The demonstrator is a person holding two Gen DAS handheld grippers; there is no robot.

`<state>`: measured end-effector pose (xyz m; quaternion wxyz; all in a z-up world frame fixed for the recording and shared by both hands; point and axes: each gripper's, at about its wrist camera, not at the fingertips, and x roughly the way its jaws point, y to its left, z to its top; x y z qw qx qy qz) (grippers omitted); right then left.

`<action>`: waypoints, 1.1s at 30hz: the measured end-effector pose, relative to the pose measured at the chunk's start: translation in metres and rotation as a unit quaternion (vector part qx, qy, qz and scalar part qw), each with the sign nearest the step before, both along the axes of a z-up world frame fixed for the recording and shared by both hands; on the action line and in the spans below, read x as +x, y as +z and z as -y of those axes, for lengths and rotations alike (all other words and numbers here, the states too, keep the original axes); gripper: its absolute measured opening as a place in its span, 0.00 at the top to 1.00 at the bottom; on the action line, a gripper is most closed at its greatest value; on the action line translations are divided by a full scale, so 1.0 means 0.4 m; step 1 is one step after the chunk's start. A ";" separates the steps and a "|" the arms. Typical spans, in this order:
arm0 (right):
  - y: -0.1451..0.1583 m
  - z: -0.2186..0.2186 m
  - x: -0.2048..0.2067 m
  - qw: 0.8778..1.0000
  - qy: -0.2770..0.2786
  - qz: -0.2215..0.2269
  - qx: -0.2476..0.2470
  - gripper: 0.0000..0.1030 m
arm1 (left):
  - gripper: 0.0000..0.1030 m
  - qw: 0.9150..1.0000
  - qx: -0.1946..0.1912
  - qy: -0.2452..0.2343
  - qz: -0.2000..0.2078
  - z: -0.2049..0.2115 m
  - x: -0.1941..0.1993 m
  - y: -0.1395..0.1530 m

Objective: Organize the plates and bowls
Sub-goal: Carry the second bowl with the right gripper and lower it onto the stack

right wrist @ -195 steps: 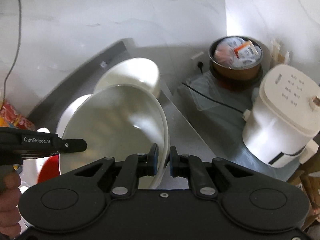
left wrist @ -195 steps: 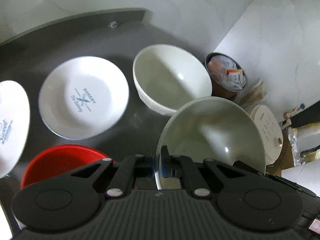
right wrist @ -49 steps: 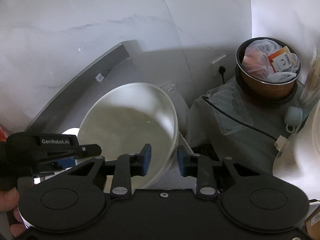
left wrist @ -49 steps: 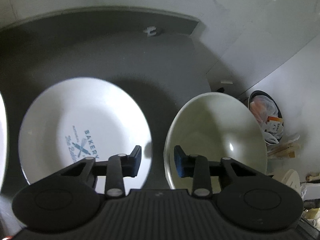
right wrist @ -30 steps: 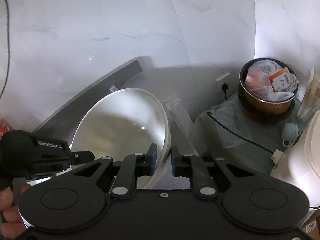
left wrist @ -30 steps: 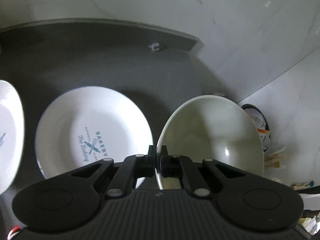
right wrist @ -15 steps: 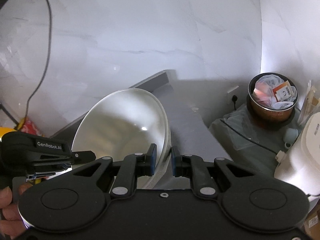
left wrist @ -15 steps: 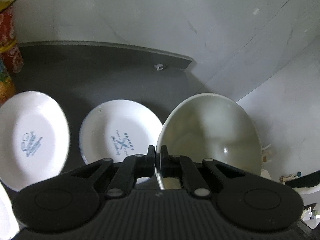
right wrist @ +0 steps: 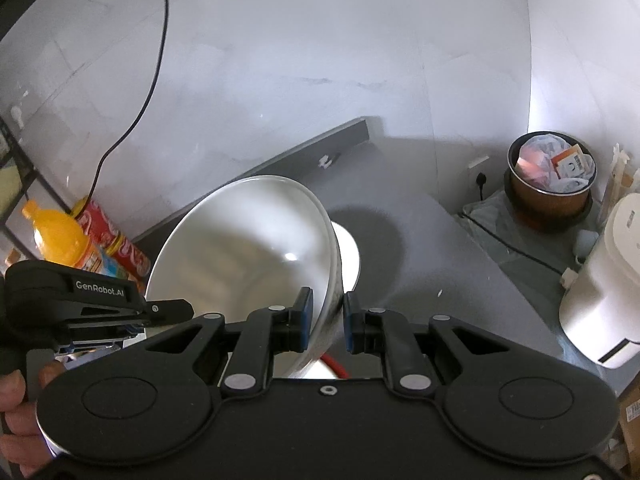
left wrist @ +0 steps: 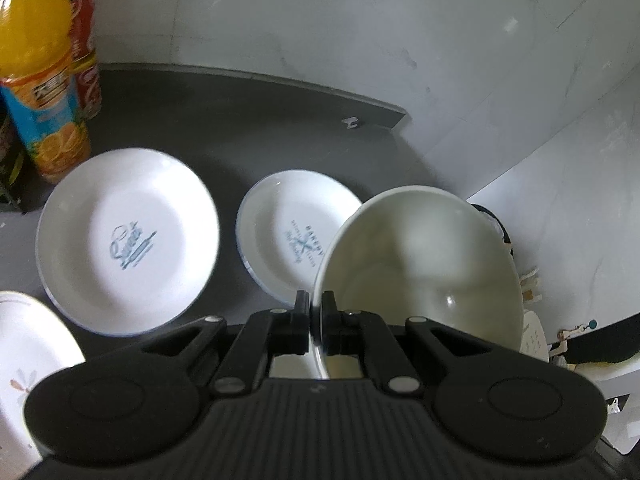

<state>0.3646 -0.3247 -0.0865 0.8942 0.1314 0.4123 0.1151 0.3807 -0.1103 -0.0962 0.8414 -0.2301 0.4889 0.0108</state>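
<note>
Since the picture of half a second before, both grippers had risen with the large white ceramic bowl [left wrist: 420,264], so that more of the dark grey countertop [left wrist: 224,120] came into the left wrist view, with an orange juice bottle [left wrist: 40,68] and a red can [left wrist: 86,52] behind it at the far left. The left gripper [left wrist: 316,316] was closed tightly on the near rim of the bowl, one finger inside and one outside, and the bowl hung tilted above the counter. Under it lay a white plate with blue "BAKERY" print [left wrist: 296,236], partly hidden by the bowl. Just beside this plate, to the left, lay a bigger white plate with a blue script logo [left wrist: 128,240], and at the lower left edge showed a part of a white plate with a small leaf pattern [left wrist: 28,364].

From the right wrist view, the right gripper [right wrist: 325,320] held the opposite side of the same bowl [right wrist: 248,248], its blue-padded fingers [right wrist: 305,312] standing a little apart around the thick rim. The left gripper [right wrist: 168,310] showed at the left with a person's hand [right wrist: 16,408] on it. Below the bowl, a white plate [right wrist: 348,256] and a bit of something red [right wrist: 334,364] were visible. On the floor to the right stood a brown bin full of rubbish [right wrist: 550,184] and a white appliance [right wrist: 604,292].
</note>
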 end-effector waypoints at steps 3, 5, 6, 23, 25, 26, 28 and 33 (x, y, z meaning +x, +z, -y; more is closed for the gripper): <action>-0.002 -0.018 -0.030 1.000 0.000 -0.006 -0.003 0.85 | 0.97 1.000 -0.003 -0.002 -0.003 -0.020 -0.036 -0.004; -0.006 -0.026 -0.048 1.000 0.000 -0.011 -0.005 0.85 | 0.97 1.000 -0.002 -0.004 -0.004 -0.026 -0.053 -0.009; -0.008 -0.030 -0.057 1.000 0.001 -0.013 -0.008 0.85 | 0.97 1.000 -0.001 -0.005 -0.006 -0.030 -0.062 -0.013; -0.089 -0.068 -0.154 0.997 -0.001 -0.059 -0.042 0.85 | 0.97 0.999 -0.018 -0.009 -0.050 -0.054 -0.167 -0.121; -0.096 -0.069 -0.153 0.997 -0.003 -0.059 -0.042 0.85 | 0.97 0.998 -0.020 -0.007 -0.054 -0.054 -0.167 -0.134; -0.099 -0.073 -0.152 0.997 0.000 -0.061 -0.049 0.85 | 0.97 0.998 -0.020 -0.009 -0.055 -0.054 -0.168 -0.140; -0.105 -0.081 -0.147 0.996 0.000 -0.066 -0.063 0.86 | 0.97 0.998 -0.024 -0.010 -0.061 -0.054 -0.169 -0.150; -0.120 -0.087 -0.135 0.995 -0.001 -0.069 -0.071 0.87 | 0.96 0.997 -0.023 -0.008 -0.068 -0.049 -0.169 -0.165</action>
